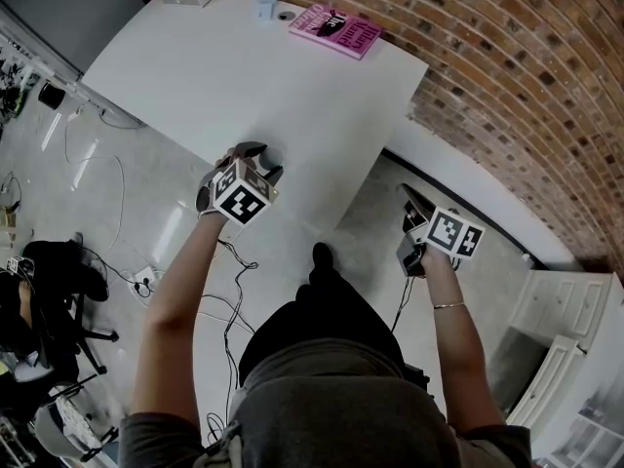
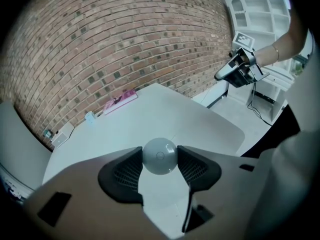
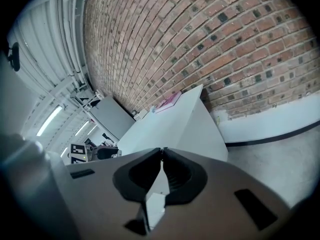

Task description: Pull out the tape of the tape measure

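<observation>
Grey-white and round, the tape measure [image 2: 160,155] is seen clamped between the pads of the left gripper [image 2: 159,159] at lower centre, above a white table [image 2: 165,114]. The right gripper [image 3: 161,153] is held clenched.

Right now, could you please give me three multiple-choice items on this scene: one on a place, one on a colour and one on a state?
1. Where does the pink book lie?
A. At the far edge of the table, near the brick wall
B. On the floor
C. Under the table

2. What colour is the round tape measure?
A. Red
B. Pale grey
C. Black

3. How do the right tongs stand?
A. Wide open
B. Shut on the book
C. Shut, with nothing seen between them

Answers: A, the head view shows the book by the table's far rim; B, the round case held in the left tongs is pale grey; C, the jaw tips meet in the right gripper view.
</observation>
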`<act>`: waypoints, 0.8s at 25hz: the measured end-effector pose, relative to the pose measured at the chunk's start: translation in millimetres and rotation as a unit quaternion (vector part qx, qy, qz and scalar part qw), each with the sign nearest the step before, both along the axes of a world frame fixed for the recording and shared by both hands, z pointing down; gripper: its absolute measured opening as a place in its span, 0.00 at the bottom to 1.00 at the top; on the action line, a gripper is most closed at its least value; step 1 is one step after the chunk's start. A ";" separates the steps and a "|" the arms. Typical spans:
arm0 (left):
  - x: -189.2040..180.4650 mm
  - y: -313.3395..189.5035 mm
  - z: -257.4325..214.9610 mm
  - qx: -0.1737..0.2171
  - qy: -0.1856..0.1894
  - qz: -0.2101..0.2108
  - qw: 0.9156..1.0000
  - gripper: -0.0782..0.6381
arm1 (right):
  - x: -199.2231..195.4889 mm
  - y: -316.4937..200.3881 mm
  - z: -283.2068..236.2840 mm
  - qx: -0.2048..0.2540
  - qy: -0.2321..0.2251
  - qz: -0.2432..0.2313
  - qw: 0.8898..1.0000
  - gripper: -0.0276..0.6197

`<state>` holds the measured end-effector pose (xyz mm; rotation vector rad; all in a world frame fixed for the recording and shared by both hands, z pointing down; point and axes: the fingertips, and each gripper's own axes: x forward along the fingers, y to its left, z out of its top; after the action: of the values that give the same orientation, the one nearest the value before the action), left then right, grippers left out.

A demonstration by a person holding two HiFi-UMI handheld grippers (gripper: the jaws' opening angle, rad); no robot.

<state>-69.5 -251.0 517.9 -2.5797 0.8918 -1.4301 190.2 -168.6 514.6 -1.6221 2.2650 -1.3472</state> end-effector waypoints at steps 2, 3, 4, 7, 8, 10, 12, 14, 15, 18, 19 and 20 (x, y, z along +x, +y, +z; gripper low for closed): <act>-0.6 -1.9 0.4 0.000 -0.001 -0.004 1.000 0.43 | 0.3 -1.2 -0.1 0.000 0.000 -0.001 1.000 0.08; -1.7 -3.3 1.1 -0.001 -0.002 -0.007 1.000 0.43 | 0.7 -2.3 -0.7 0.001 0.002 -0.002 1.000 0.08; -3.8 -5.3 2.1 -0.002 -0.004 -0.012 1.000 0.43 | 2.0 -3.6 -1.3 0.001 0.004 0.000 1.000 0.08; -16.8 -12.6 5.0 -0.007 -0.004 -0.034 0.999 0.43 | 11.5 -6.7 -2.6 0.002 0.006 0.011 1.000 0.08; -21.1 -14.1 4.8 -0.010 -0.001 -0.041 0.999 0.43 | 13.6 -7.6 -3.2 0.003 0.004 0.011 1.000 0.08; -26.5 -16.1 3.6 -0.009 0.001 -0.051 0.999 0.43 | 14.3 -10.4 -4.7 0.005 0.006 0.006 1.000 0.08; -29.3 -18.8 4.2 -0.008 -0.002 -0.059 0.998 0.43 | 12.7 -15.5 -5.1 0.005 0.010 0.001 1.000 0.08; -31.4 -21.6 5.5 -0.013 0.005 -0.070 0.997 0.43 | 11.2 -21.5 -4.4 0.004 0.011 -0.003 1.000 0.08; -32.5 -22.7 6.0 -0.016 0.009 -0.075 0.997 0.43 | 10.3 -24.3 -4.1 0.004 0.012 -0.005 1.000 0.08; -36.3 -25.1 7.5 -0.023 0.014 -0.083 0.996 0.43 | 4.9 -33.3 -5.2 0.004 0.014 -0.014 1.000 0.08; -37.9 -25.6 8.6 -0.024 0.013 -0.084 0.996 0.43 | 3.1 -36.5 -5.7 0.004 0.014 -0.017 1.000 0.08; -39.4 -26.1 9.9 -0.025 0.012 -0.085 0.996 0.43 | 1.6 -39.6 -6.0 0.004 0.014 -0.018 1.000 0.08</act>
<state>-108.9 -277.1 527.8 -2.6164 1.1175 -1.4830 191.9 -208.1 508.6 -1.6140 2.3235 -1.3288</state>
